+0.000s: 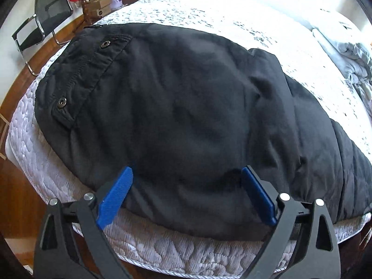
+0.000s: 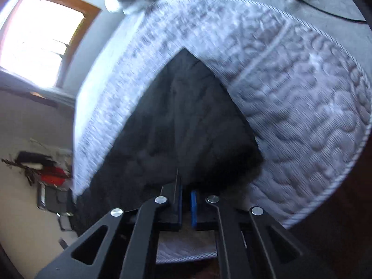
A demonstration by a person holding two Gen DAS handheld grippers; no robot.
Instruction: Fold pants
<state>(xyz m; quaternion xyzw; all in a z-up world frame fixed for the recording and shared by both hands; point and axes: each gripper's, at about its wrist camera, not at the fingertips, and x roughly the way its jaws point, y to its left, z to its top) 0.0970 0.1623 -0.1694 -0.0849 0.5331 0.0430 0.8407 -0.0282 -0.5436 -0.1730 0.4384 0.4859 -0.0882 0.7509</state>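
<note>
Left wrist view shows the left gripper (image 1: 187,176) with its blue pads (image 1: 115,197) spread wide, one on each side of a bulge of the black pants (image 1: 181,97). The pads lie against the cloth at the near edge of the pants, but no fold sits pinched between them. The pants lie spread across the near part of the white quilted mattress (image 1: 162,251), the waistband (image 1: 93,58) with its two metal snaps (image 1: 61,102) toward the far left of the pants, and a leg running off to the right, where the lens rim cuts it short. Beyond the pants lies a speckled stretch of mattress, and far right of them a crumpled grey blanket (image 1: 348,55), partly cut off. Far left of the pants, past the mattress edge, a black chair (image 1: 44,16) stands on wooden floor.

Right wrist view is blurred. The right gripper (image 2: 186,200) has its pads nearly together with only a thin slit between them, and dark pants (image 2: 176,121) cloth bunches right at the tips; it appears clamped on the cloth, though the pinch itself is lost in shadow. The pants run away from the tips in a pointed shape over the mattress (image 2: 302,121). Left of the pants a bright window (image 2: 39,37) glares, and the objects on the wall below it are too smeared to identify.
</note>
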